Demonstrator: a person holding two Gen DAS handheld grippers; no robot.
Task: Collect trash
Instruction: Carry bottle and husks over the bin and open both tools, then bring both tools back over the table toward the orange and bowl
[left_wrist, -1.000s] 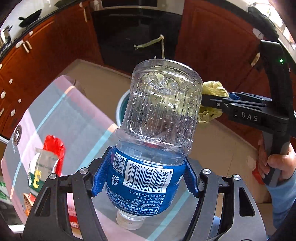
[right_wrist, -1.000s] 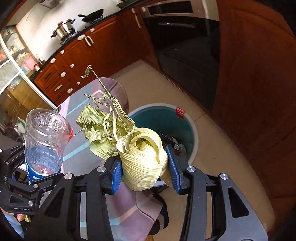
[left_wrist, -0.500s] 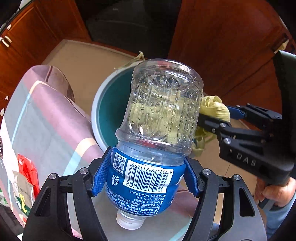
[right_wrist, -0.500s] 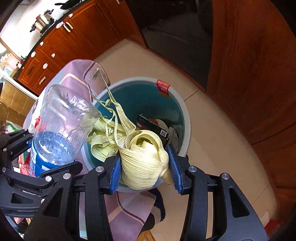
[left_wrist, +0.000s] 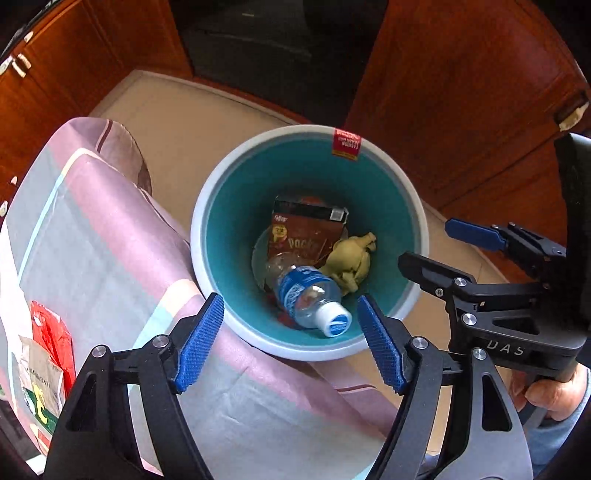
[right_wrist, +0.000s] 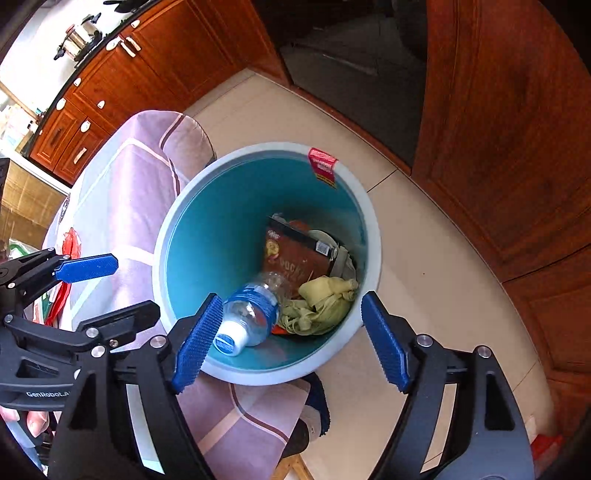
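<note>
A teal trash bin with a pale rim (left_wrist: 221, 192) (right_wrist: 162, 236) stands on the floor beside the table. Inside lie a clear water bottle with a blue label (left_wrist: 306, 295) (right_wrist: 251, 310), a bundle of yellow-green husks (left_wrist: 351, 258) (right_wrist: 321, 302) and a brown snack box (left_wrist: 306, 232) (right_wrist: 295, 254). My left gripper (left_wrist: 291, 347) is open and empty above the bin's near rim. My right gripper (right_wrist: 291, 339) is open and empty above the bin too; it also shows at the right of the left wrist view (left_wrist: 436, 251).
A table with a pink and grey cloth (left_wrist: 92, 240) (right_wrist: 125, 192) lies left of the bin, with red and paper wrappers (left_wrist: 48, 350) on it. Brown cabinets (left_wrist: 461, 92) and a dark oven front (right_wrist: 354, 55) stand behind. Beige floor tiles (right_wrist: 424, 258) surround the bin.
Both grippers opened over the bin. The bottle left my left gripper and the husks left my right gripper; both now lie inside the bin.
</note>
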